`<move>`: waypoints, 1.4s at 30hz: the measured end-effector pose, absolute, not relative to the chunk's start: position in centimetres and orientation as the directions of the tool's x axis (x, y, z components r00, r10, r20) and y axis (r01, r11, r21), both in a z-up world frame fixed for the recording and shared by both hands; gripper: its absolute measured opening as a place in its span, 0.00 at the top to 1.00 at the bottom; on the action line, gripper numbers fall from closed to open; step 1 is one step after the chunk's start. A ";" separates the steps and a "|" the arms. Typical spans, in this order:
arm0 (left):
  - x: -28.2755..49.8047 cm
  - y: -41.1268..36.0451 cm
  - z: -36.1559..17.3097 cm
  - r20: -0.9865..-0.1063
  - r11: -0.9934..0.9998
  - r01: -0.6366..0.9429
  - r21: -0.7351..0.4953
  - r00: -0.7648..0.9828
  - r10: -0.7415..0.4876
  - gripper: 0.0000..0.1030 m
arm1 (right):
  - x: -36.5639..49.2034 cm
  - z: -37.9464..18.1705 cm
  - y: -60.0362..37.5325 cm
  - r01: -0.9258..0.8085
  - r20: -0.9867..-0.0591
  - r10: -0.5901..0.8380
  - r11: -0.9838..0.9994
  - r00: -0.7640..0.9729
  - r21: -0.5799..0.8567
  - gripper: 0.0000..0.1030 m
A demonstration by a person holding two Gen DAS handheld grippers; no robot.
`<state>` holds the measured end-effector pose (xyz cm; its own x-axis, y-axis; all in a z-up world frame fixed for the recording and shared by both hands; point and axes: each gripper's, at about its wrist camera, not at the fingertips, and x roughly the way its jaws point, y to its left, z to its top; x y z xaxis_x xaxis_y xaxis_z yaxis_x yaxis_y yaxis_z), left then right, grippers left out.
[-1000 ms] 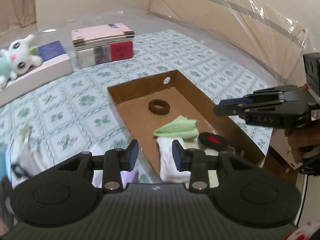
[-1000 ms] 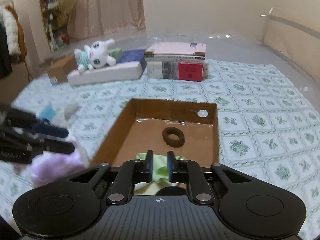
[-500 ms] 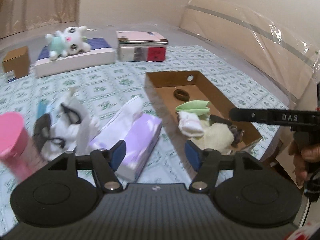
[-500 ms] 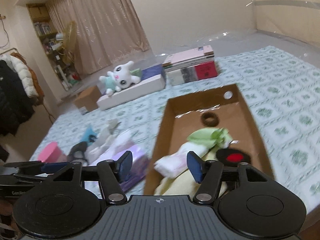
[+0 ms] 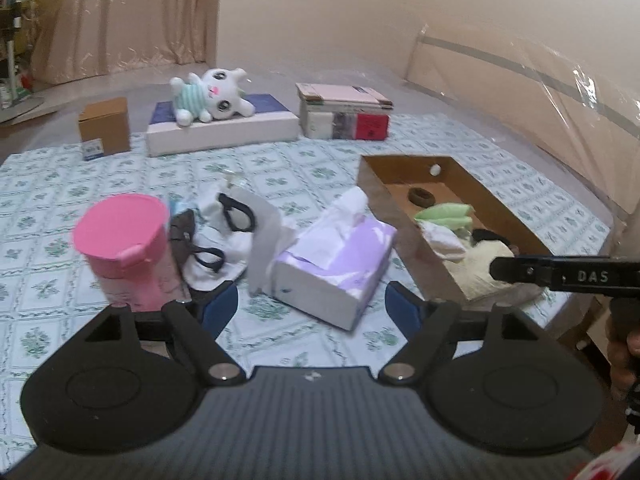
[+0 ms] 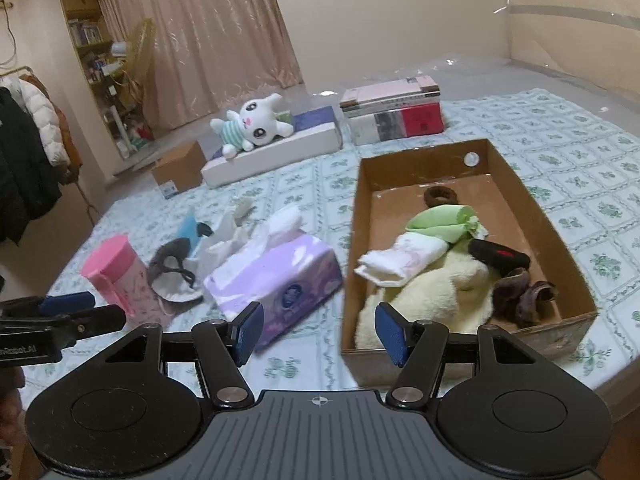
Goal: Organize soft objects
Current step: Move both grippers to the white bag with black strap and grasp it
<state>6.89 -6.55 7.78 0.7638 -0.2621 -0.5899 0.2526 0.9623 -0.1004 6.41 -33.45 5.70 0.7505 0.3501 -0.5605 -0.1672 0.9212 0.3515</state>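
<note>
An open cardboard box (image 6: 560,224) on the patterned bed cover holds a green cloth (image 6: 440,220), a white cloth (image 6: 400,258), a cream towel (image 6: 424,296), a black pouch, brown fabric and a brown ring (image 6: 440,197). Left of it lie a purple tissue box (image 5: 332,264), a heap of white cloths with black straps (image 5: 224,236) and a pink cup (image 5: 128,248). My left gripper (image 5: 312,308) hovers before the tissue box, its jaws opening with nothing between them. Over the box's near left corner, my right gripper (image 6: 322,332) is open and holds nothing.
A white plush toy (image 5: 212,94) lies on a flat white box at the back. Beside it are a stack of books (image 5: 344,114) and a small cardboard box (image 5: 104,126). Coats (image 6: 24,152) hang at the far left. The bed's near edge is just below both grippers.
Both grippers have pulled back from over the cardboard box and opened their jaws. The left view has swung left, bringing the tissue box, cloth heap and pink cup into sight.
</note>
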 end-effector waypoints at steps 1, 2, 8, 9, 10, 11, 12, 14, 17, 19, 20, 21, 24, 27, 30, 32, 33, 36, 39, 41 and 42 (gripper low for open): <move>6.9 -6.2 7.9 -0.586 0.964 0.248 -0.100 0.768 -0.258 0.24 | 6.5 5.8 -33.3 -0.174 -0.558 0.358 0.918 0.749 0.355 0.40; 6.9 -5.8 8.0 -0.583 0.966 0.242 -0.095 0.773 -0.251 0.24 | 6.5 5.9 -33.1 -0.183 -0.556 0.364 0.917 0.747 0.355 0.40; 7.0 -3.5 8.4 -0.562 0.980 0.196 -0.033 0.807 -0.180 0.23 | 7.4 6.2 -31.5 -0.226 -0.562 0.391 0.912 0.729 0.341 0.40; 7.1 -3.1 8.5 -0.559 0.982 0.189 -0.025 0.811 -0.170 0.23 | 7.7 6.3 -31.0 -0.243 -0.565 0.400 0.910 0.722 0.335 0.40; 7.2 -2.6 8.5 -0.556 0.984 0.179 -0.018 0.816 -0.159 0.20 | 8.0 6.2 -30.7 -0.258 -0.565 0.409 0.908 0.716 0.331 0.40; 7.4 -2.1 8.6 -0.555 0.985 0.171 -0.014 0.818 -0.150 0.18 | 8.2 6.3 -30.3 -0.273 -0.564 0.418 0.905 0.712 0.326 0.40; 7.5 -1.6 8.7 -0.554 0.986 0.166 -0.012 0.820 -0.145 0.16 | 8.5 6.3 -29.7 -0.292 -0.565 0.427 0.902 0.706 0.317 0.40; 8.0 -0.7 8.9 -0.552 0.987 0.161 -0.007 0.822 -0.138 0.14 | 9.2 6.3 -28.7 -0.337 -0.564 0.449 0.893 0.693 0.297 0.40; 8.8 0.8 9.3 -0.551 0.988 0.155 0.005 0.825 -0.127 0.11 | 10.2 6.3 -26.5 -0.441 -0.565 0.482 0.870 0.669 0.220 0.40; 9.4 1.8 9.5 -0.551 0.987 0.158 0.013 0.825 -0.125 0.10 | 11.0 6.3 -25.0 -0.511 -0.568 0.502 0.844 0.652 0.160 0.40; 9.8 2.3 9.5 -0.556 0.987 0.162 0.013 0.821 -0.128 0.10 | 11.3 6.1 -24.2 -0.541 -0.571 0.511 0.831 0.643 0.134 0.40; 10.3 2.8 9.6 -0.562 0.986 0.166 0.007 0.816 -0.133 0.09 | 11.8 5.9 -23.5 -0.569 -0.575 0.518 0.815 0.634 0.107 0.40; 11.4 4.5 9.9 -0.577 0.983 0.183 -0.006 0.802 -0.153 0.09 | 13.0 5.3 -21.3 -0.639 -0.590 0.529 0.769 0.610 0.028 0.40; 12.9 6.1 10.4 -0.587 0.981 0.194 0.022 0.796 -0.145 0.09 | 14.2 4.2 -19.1 -0.710 -0.606 0.549 0.703 0.575 -0.038 0.40; 14.2 7.5 11.0 -0.592 0.975 0.218 0.052 0.793 -0.145 0.09 | 15.1 2.8 -16.7 -0.774 -0.634 0.550 0.620 0.544 -0.126 0.40; 15.2 8.3 11.3 -0.599 0.968 0.238 0.078 0.788 -0.145 0.09 | 15.7 1.7 -15.1 -0.809 -0.650 0.547 0.556 0.528 -0.190 0.40; 15.7 8.6 11.4 -0.602 0.966 0.244 0.088 0.786 -0.144 0.10 | 15.9 1.1 -14.4 -0.822 -0.659 0.541 0.525 0.523 -0.221 0.40; 17.1 9.9 11.8 -0.614 0.960 0.264 0.094 0.775 -0.153 0.10 | 16.6 -0.5 -12.8 -0.844 -0.679 0.523 0.446 0.516 -0.298 0.40; 18.4 10.7 11.9 -0.624 0.954 0.279 0.106 0.766 -0.155 0.10 | 17.8 -1.8 -11.8 -0.843 -0.692 0.493 0.405 0.527 -0.354 0.40; 19.2 11.1 11.8 -0.632 0.951 0.289 0.106 0.758 -0.160 0.10 | 18.6 -2.0 -11.5 -0.835 -0.695 0.474 0.404 0.541 -0.374 0.40; 19.6 11.1 11.7 -0.636 0.950 0.295 0.105 0.754 -0.164 0.10 | 19.2 -1.9 -11.5 -0.827 -0.693 0.468 0.425 0.549 -0.367 0.40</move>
<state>19.59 11.14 11.70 0.7538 -0.1639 -0.6364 0.2950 0.9497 0.1048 19.20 -11.53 -1.91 0.5486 0.4681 -0.6927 -0.8270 0.4255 -0.3675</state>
